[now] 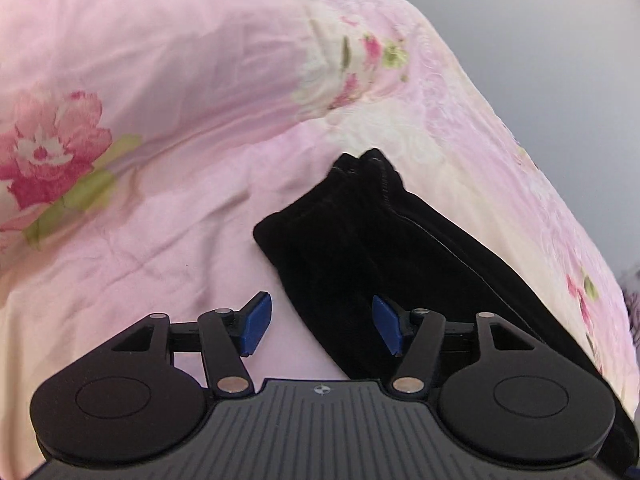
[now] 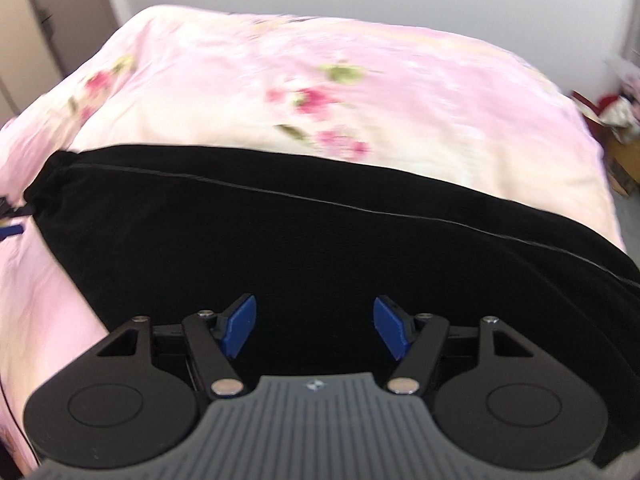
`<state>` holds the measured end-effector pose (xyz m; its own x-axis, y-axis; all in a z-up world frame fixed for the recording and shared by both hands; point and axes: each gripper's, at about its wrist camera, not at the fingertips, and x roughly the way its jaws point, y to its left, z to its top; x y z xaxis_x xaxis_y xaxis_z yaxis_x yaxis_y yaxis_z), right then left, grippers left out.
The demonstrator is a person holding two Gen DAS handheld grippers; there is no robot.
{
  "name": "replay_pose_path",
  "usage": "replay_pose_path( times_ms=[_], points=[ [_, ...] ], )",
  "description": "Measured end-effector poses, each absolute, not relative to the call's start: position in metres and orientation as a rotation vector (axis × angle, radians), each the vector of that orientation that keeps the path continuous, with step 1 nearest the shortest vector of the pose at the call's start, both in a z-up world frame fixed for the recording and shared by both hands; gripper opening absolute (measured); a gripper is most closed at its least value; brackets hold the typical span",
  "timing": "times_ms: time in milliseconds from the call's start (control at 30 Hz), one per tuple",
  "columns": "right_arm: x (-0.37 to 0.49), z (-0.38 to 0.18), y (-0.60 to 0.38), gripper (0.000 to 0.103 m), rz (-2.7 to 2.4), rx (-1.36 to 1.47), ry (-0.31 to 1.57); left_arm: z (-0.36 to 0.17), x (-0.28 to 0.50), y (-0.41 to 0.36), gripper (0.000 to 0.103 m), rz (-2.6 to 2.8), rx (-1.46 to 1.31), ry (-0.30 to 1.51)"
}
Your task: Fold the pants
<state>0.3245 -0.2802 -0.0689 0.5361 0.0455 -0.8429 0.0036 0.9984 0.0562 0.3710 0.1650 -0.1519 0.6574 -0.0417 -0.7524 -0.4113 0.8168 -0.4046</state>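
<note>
Black pants (image 1: 360,248) lie flat on a pink floral bed cover (image 1: 160,120), folded lengthwise into one long strip with a seam along the far edge. In the left wrist view the leg-end hems point away from me. My left gripper (image 1: 322,326) is open and empty, just above the strip's near left edge. In the right wrist view the pants (image 2: 320,240) span the frame from left to right. My right gripper (image 2: 314,326) is open and empty, hovering over the middle of the black cloth.
The bed cover (image 2: 320,80) fills most of both views. A grey wall (image 1: 540,40) lies beyond the bed. A wardrobe door (image 2: 48,20) stands at the far left and a cluttered low stand (image 2: 616,128) at the far right.
</note>
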Motion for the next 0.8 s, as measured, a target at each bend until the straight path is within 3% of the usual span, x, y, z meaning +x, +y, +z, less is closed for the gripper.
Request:
replay_pose_path(
  times_ms=[133, 233, 300, 367, 567, 800],
  points=[
    [0.353, -0.084, -0.232, 0.059, 0.133, -0.047, 1.037, -0.168, 0.379, 0.178, 0.07, 0.205, -0.624, 0.837],
    [0.372, -0.097, -0.2, 0.041, 0.219, -0.101, 1.064, -0.172, 0.385, 0.183, 0.07, 0.178, -0.618, 0.811],
    [0.391, -0.109, -0.184, 0.036, 0.254, -0.154, 1.075, -0.172, 0.39, 0.183, 0.07, 0.162, -0.588, 0.802],
    [0.407, -0.117, -0.17, 0.03, 0.294, -0.205, 1.069, -0.173, 0.398, 0.181, 0.064, 0.15, -0.55, 0.807],
    [0.46, -0.129, -0.13, 0.027, 0.375, -0.374, 1.025, -0.16, 0.395, 0.173, 0.034, 0.101, -0.464, 0.768],
    [0.52, -0.139, -0.106, 0.015, 0.324, -0.588, 1.05, -0.106, 0.389, 0.151, 0.029, 0.011, -0.343, 0.661]
  ],
)
